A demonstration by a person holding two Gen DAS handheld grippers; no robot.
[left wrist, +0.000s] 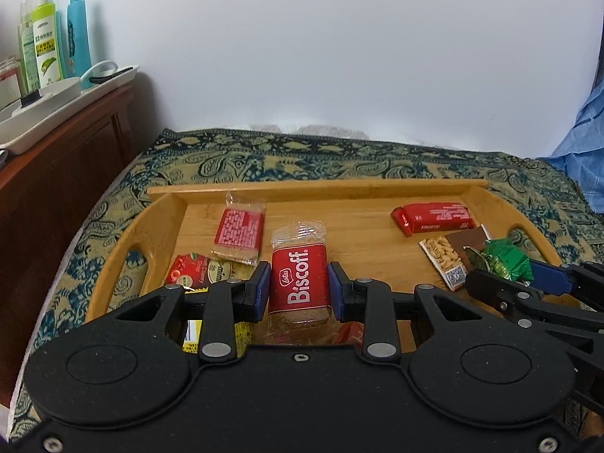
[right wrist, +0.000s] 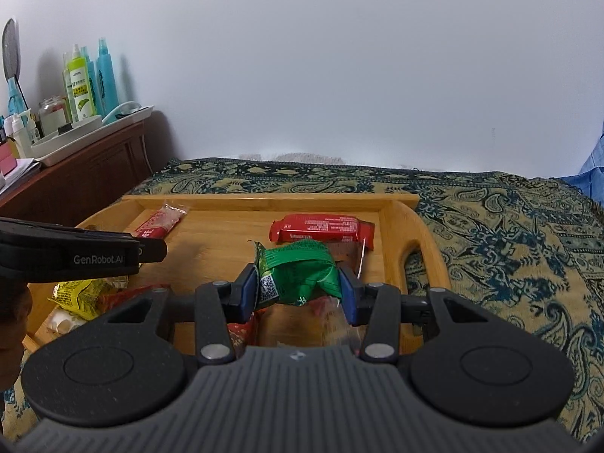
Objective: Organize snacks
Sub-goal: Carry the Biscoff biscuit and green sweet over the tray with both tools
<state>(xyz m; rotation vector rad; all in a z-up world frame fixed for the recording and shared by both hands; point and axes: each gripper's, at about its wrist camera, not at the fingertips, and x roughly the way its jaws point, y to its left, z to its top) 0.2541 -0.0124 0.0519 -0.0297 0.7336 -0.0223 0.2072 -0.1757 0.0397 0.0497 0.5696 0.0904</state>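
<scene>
Red Biscoff packet (left wrist: 298, 283) pinched in left gripper (left wrist: 299, 287); right gripper (right wrist: 298, 287) clamps green packet (right wrist: 298, 275).

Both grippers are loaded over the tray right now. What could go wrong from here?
1. The left gripper clamps the Biscoff biscuit across its sides; a hard squeeze may crack it.
2. The right gripper holds a crinkly green packet by soft wrapper, so it might slip out.
3. The two grippers sit close over the wooden tray; they may bump, or knock the red bar.
</scene>
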